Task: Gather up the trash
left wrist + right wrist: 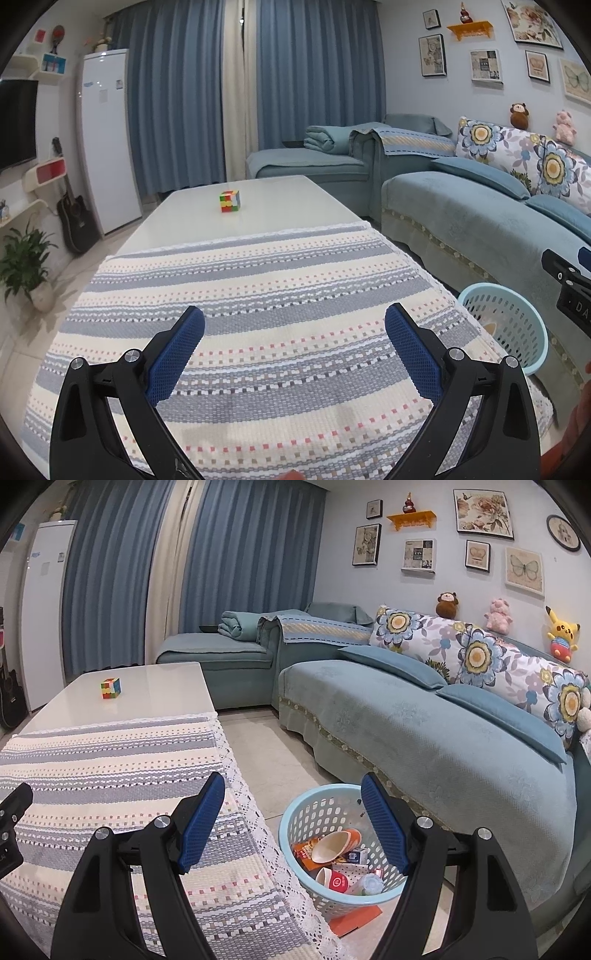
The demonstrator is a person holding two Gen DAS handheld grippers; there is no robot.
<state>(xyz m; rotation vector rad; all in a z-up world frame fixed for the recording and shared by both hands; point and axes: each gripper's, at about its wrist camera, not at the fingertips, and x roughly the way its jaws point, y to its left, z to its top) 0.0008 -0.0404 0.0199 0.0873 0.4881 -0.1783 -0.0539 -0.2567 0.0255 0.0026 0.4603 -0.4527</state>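
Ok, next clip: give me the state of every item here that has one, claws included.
Left claw: open, empty, over the striped cloth.
Right claw: open, empty, above the basket.
Basket: upright on the floor, holding cups and wrappers.
Orange card: flat on the floor by the basket, not inside.
Puzzle cube: scrambled, on bare tabletop.
Curtains: drawn.

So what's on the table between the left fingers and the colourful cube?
Only the striped cloth, then bare white table. The left wrist view shows nothing else before the cube.
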